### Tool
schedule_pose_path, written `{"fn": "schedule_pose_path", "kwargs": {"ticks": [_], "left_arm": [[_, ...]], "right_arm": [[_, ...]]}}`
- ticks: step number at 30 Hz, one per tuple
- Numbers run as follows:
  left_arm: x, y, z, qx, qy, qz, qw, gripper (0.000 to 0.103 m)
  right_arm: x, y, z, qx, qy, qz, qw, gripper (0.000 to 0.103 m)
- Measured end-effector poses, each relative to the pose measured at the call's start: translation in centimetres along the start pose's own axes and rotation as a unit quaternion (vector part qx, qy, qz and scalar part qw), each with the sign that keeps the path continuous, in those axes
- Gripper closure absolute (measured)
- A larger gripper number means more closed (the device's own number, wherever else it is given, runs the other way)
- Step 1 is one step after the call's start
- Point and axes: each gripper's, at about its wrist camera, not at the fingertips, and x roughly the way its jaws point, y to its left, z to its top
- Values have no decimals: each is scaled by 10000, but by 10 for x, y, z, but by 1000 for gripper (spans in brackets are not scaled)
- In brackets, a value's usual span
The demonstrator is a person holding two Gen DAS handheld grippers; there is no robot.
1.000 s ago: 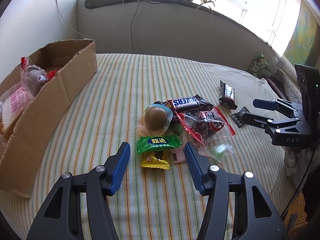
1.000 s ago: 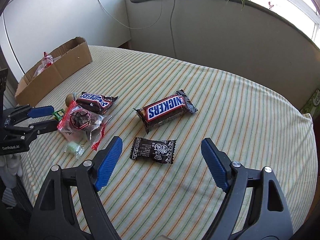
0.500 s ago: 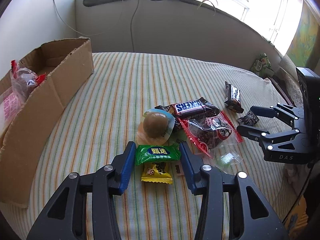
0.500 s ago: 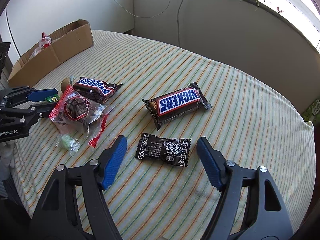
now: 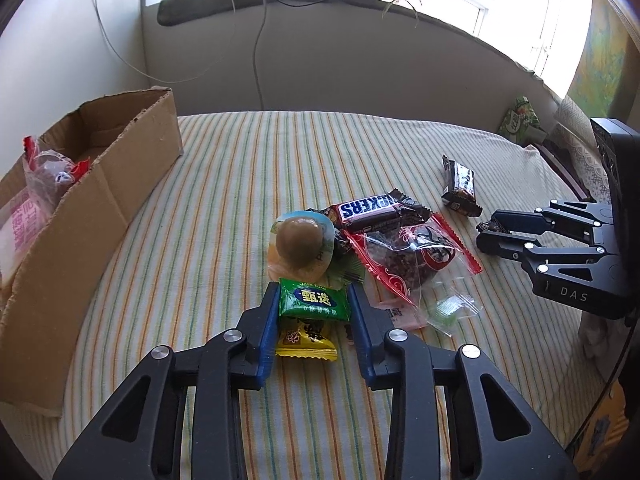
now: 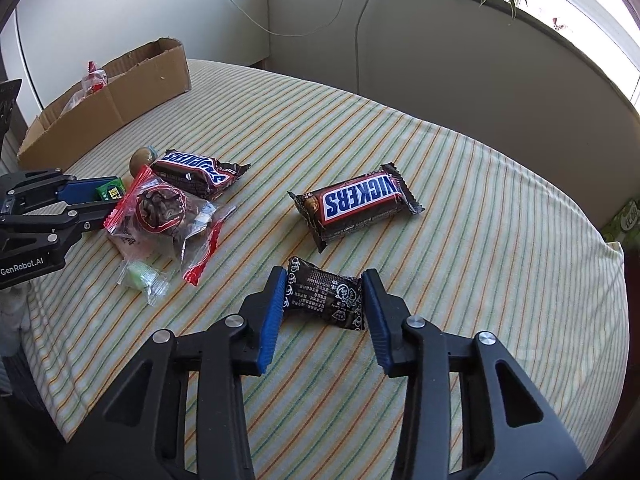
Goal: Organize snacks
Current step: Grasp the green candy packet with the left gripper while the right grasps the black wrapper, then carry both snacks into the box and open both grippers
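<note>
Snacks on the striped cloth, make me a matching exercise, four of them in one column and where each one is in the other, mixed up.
Things:
1. green candy packet
2. small black snack packet
3. yellow candy packet
4. lone Snickers bar

Places:
A. lying alone on the cloth, beyond the right gripper
B. between the left gripper's fingers
C. between the right gripper's fingers
D. partly under the green packet

Pairs: 1-B, 2-C, 3-D, 4-A

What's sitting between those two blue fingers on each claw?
Left gripper: a green candy packet, left wrist view. Right gripper: a black packet, right wrist view.
</note>
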Motion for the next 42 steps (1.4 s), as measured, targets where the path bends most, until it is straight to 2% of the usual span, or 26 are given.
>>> {"fn": "schedule_pose_path", "kwargs": {"ticks": [8, 15, 20, 29, 36, 42], "left_arm": [[-7, 2, -2, 28, -130, -28, 9999, 72], [-23, 3, -5, 1, -289, -39, 9996, 72], [-30, 7, -5, -36, -371, -37, 9993, 72], [-55, 23, -8, -147, -610, -12, 9980, 72], [-75, 44, -8, -289, -818, 88, 9962, 72], [-92, 68, -7, -490, -1023, 264, 9932, 72]], "right_arm": [[-8, -6, -5, 113, -56, 56, 9999, 69], [-21, -4, -5, 112, -136, 6, 9998, 87], [-25, -6, -2, 233, -172, -45, 9996, 92], [-53, -24, 5, 787, -476, 205, 9955, 92], [-74, -2, 28, 550, -732, 277, 9954, 92], [-75, 30, 57, 279, -892, 425, 9947, 92]]}}
